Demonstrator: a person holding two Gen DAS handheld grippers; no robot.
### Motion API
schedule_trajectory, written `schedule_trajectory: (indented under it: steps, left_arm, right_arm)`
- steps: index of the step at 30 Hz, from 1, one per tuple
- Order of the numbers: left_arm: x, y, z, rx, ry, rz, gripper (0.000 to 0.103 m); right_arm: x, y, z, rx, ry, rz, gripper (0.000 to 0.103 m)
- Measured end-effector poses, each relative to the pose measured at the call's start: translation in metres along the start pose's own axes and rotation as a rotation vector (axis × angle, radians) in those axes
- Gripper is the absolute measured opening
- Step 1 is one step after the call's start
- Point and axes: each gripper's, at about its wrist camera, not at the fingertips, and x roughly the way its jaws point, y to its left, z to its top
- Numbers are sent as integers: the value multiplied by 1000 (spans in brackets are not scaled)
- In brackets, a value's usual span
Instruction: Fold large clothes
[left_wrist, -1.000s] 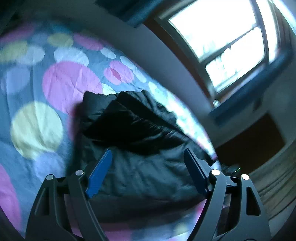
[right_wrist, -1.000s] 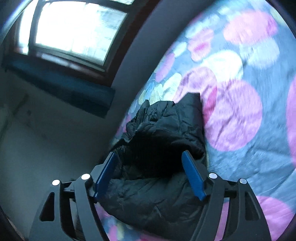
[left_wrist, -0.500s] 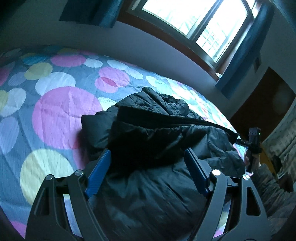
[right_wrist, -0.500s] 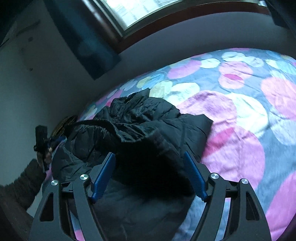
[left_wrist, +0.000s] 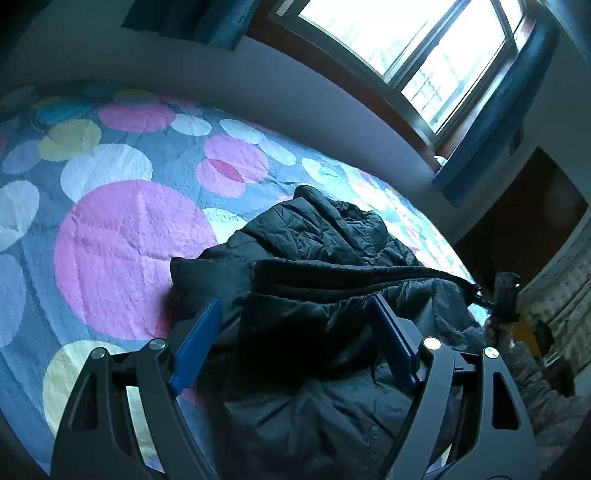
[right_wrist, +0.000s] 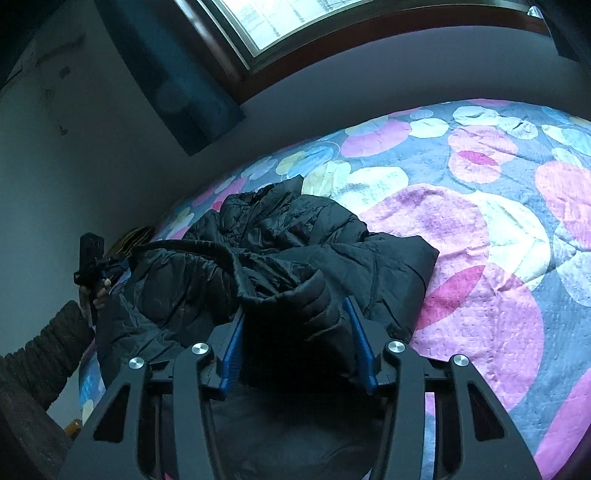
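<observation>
A black puffer jacket (left_wrist: 325, 243) lies bunched on a bed with a bedspread (left_wrist: 125, 243) of pink, white and yellow circles. My left gripper (left_wrist: 295, 306) is open, its blue fingers (left_wrist: 199, 336) on either side of a jacket fold. In the right wrist view the jacket (right_wrist: 295, 236) fills the middle. My right gripper (right_wrist: 295, 306) has closed in on a thick bunch of jacket fabric between its blue fingers (right_wrist: 232, 339). Each gripper shows small in the other's view, the right one at the jacket's far edge (left_wrist: 506, 295), the left one likewise (right_wrist: 92, 258).
A wall and a bright window (left_wrist: 424, 55) with blue curtains (left_wrist: 491, 122) run along the bed's far side. A dark doorway or cabinet (left_wrist: 528, 221) stands at the right. The person's sleeved arm (right_wrist: 40, 343) reaches in at the left of the right wrist view.
Both grippers have swung from a tilted view to level over the jacket. The right fingers have narrowed onto a bunch of fabric. The left fingers stay wide apart.
</observation>
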Motion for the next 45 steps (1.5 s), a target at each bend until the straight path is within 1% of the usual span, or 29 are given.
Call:
schedule_trajectory:
  steps: [2, 3, 4, 6, 7, 8, 9, 10, 11, 12, 13, 14, 16, 20, 24, 27, 30, 32, 33, 36, 39, 40, 43, 45]
  left_arm:
    - [6, 3, 0, -11, 23, -6, 80]
    - [9, 3, 0, -8, 35, 3, 80]
    - [13, 3, 0, 3, 48, 20, 80]
    - [21, 2, -1, 24, 80, 34, 80]
    - [25, 2, -1, 27, 98, 37, 78]
    - [28, 1, -1, 23, 111, 43, 71]
    - [30, 0, -1, 22, 123, 47, 50]
    - [32, -3, -1, 36, 131, 73, 40]
    - [32, -7, -2, 61, 124, 104, 37]
    - [31, -11, -2, 76, 119, 110, 28]
    - [27, -17, -3, 90, 107, 114, 21]
    - [22, -23, -3, 104, 88, 124, 18]
    - [13, -34, -2, 126, 60, 137, 14]
    - [-9, -58, 2, 171, 5, 177, 11]
    - [-23, -74, 17, 169, -65, 199, 10]
    - [-23, -79, 33, 166, -105, 238, 10]
    - [-6, -75, 54, 159, -101, 277, 10]
    - [5, -70, 64, 145, -98, 287, 10]
    - [15, -64, 72, 134, -96, 304, 10]
    - [43, -50, 84, 116, -75, 354, 10]
    - [74, -30, 84, 100, -24, 413, 10]
    - [83, -23, 82, 87, -9, 422, 10]
    - [103, 1, 76, 36, 36, 424, 10]
    - [110, 11, 74, 15, 49, 415, 11]
  right_arm:
    - [2, -2, 0, 8, 8, 1, 52]
    - [3, -3, 0, 14, 11, -1, 57]
    - [4, -4, 0, 21, 11, -3, 58]
    - [5, -4, 0, 21, 10, -1, 58]
    - [6, -2, -1, 15, 9, -5, 58]
    - [6, 0, -2, 8, 5, -15, 55]
    - [7, 1, -2, 2, 6, -25, 44]
    - [7, 4, -2, -7, 11, -56, 38]
    - [7, 5, -2, -11, 11, -80, 27]
    - [7, 6, -2, -13, 10, -92, 23]
    - [4, 8, -3, -17, 1, -107, 21]
    - [2, 10, -3, -20, -5, -115, 18]
    - [-4, 15, -3, -29, -18, -135, 17]
    - [-19, 30, 6, -66, -57, -156, 15]
    - [-29, 42, 26, -93, -100, -170, 15]
    - [-26, 43, 46, -100, -114, -190, 15]
    - [-13, 37, 72, -89, -126, -212, 15]
    - [2, 31, 89, -73, -126, -230, 15]
    - [10, 27, 95, -65, -122, -239, 15]
    - [47, 9, 112, -21, -83, -273, 15]
    - [77, -10, 113, 27, -35, -293, 15]
    - [89, -18, 112, 48, -13, -301, 15]
    - [115, -39, 105, 101, 45, -314, 15]
    - [125, -50, 99, 135, 72, -310, 15]
